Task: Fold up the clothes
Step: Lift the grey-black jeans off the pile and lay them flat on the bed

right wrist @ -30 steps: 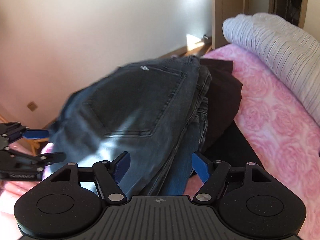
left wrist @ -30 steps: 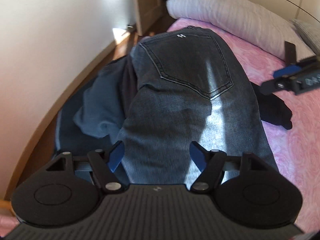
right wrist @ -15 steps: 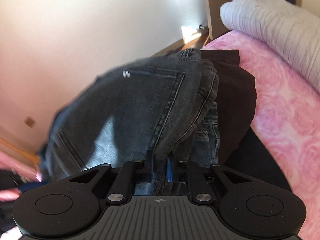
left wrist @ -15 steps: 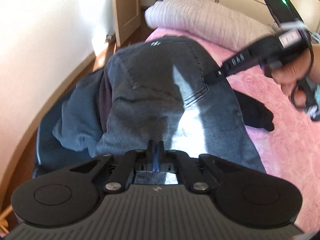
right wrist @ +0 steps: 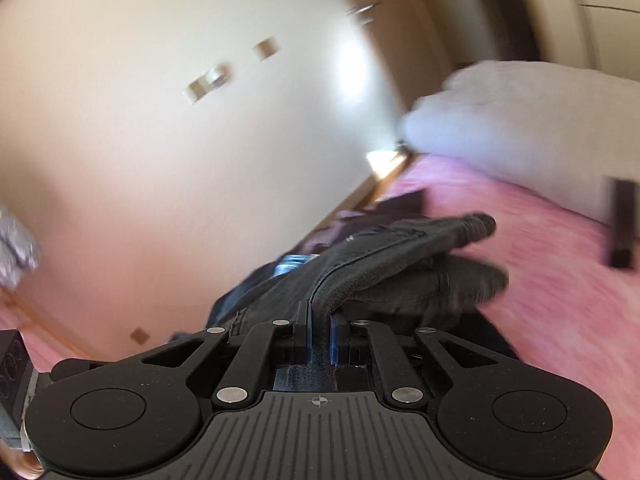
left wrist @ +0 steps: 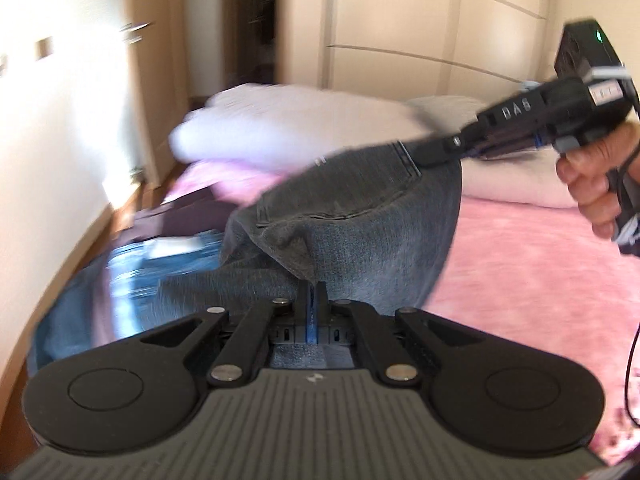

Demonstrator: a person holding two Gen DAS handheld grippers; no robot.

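Note:
Dark grey jeans [left wrist: 360,232] hang lifted above the pink bed, back pocket showing. My left gripper [left wrist: 311,292] is shut on a fold of the jeans close to the camera. My right gripper [right wrist: 319,322] is shut on a thick edge of the same jeans [right wrist: 400,264]; in the left wrist view it [left wrist: 432,156] pinches the jeans' upper edge, held by a hand at the right. Both views are blurred by motion.
More clothes, blue denim [left wrist: 132,280] and a dark garment [left wrist: 188,212], lie on the pink bedspread [left wrist: 540,280] near its left edge. White pillows [left wrist: 280,124] lie at the bed's head. A wall [right wrist: 160,160] runs along the left; wardrobe doors [left wrist: 440,20] stand behind.
Both grippers closed on the jeans and have lifted them off the pile. The views have tilted upward, and the clothes beneath the jeans are now uncovered.

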